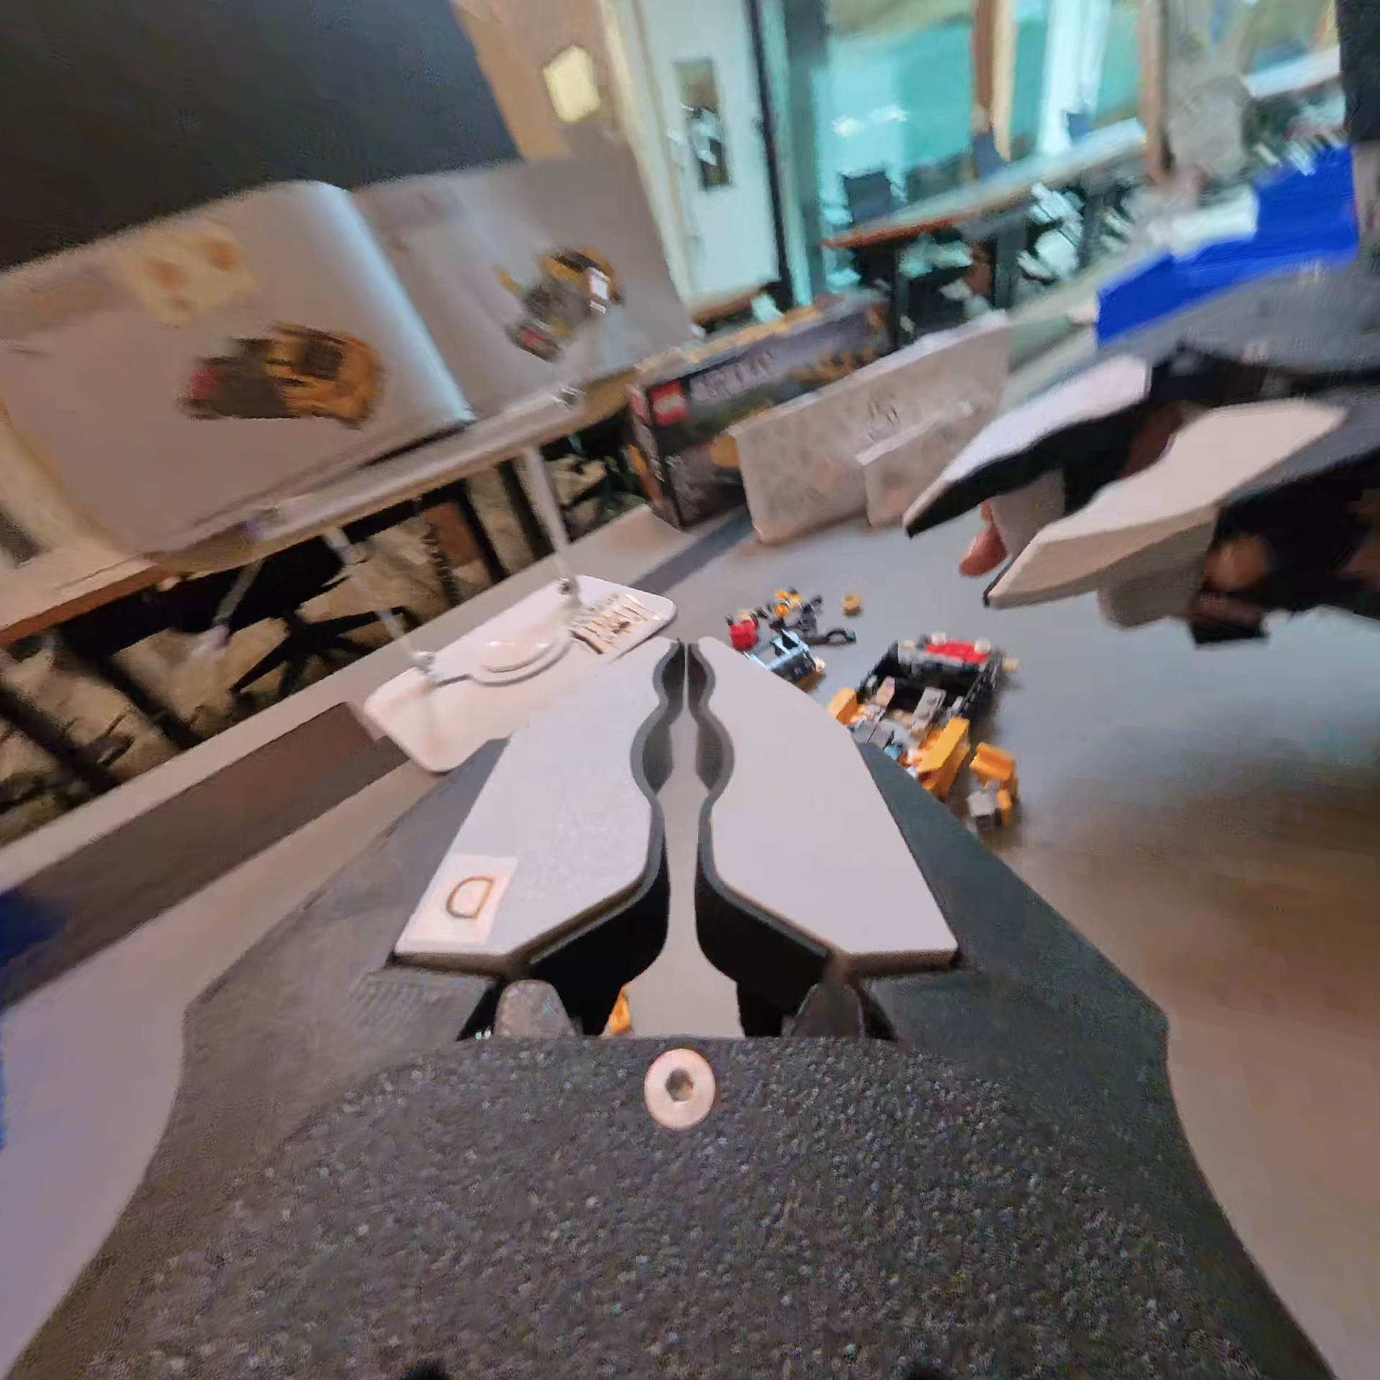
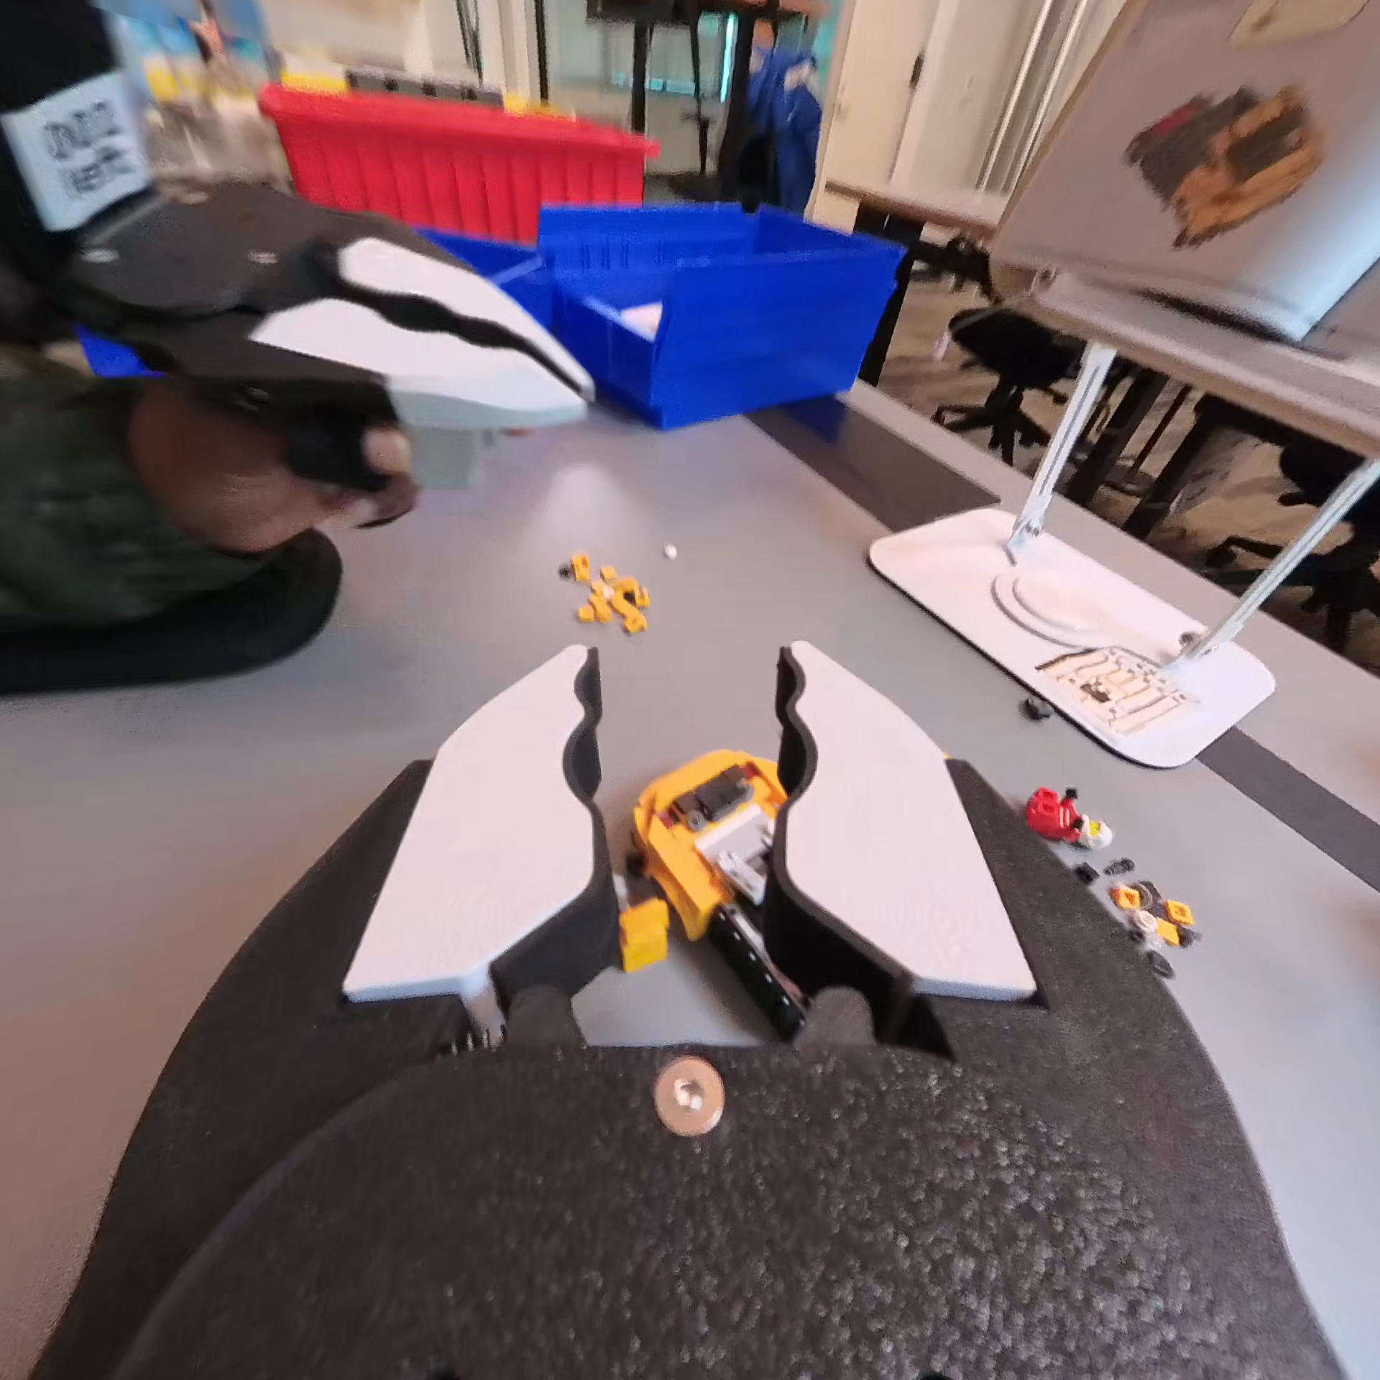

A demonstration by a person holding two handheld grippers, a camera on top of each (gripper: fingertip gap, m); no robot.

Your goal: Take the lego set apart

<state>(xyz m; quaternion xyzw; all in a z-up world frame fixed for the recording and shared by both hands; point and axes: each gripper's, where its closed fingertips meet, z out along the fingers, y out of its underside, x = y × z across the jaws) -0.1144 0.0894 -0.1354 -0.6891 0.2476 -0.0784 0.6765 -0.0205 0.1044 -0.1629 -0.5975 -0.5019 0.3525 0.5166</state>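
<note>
Yellow lego car (image 2: 702, 844) between parted fingers of right gripper (image 2: 687, 664)

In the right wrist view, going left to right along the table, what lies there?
Left gripper → small pile of yellow bricks → yellow lego car between the open right gripper → red piece → white stand base.

A grey table (image 2: 747, 485) with a dark strip along its far side carries everything. On it lie a half-dismantled yellow lego car (image 2: 702, 844), a heap of small yellow bricks (image 2: 608, 594), a red piece (image 2: 1053, 814) beside loose orange and black parts (image 2: 1154, 915), the white base of a stand (image 2: 1075, 635), blue bins (image 2: 717, 314), and a lego box (image 1: 717, 418).
</note>
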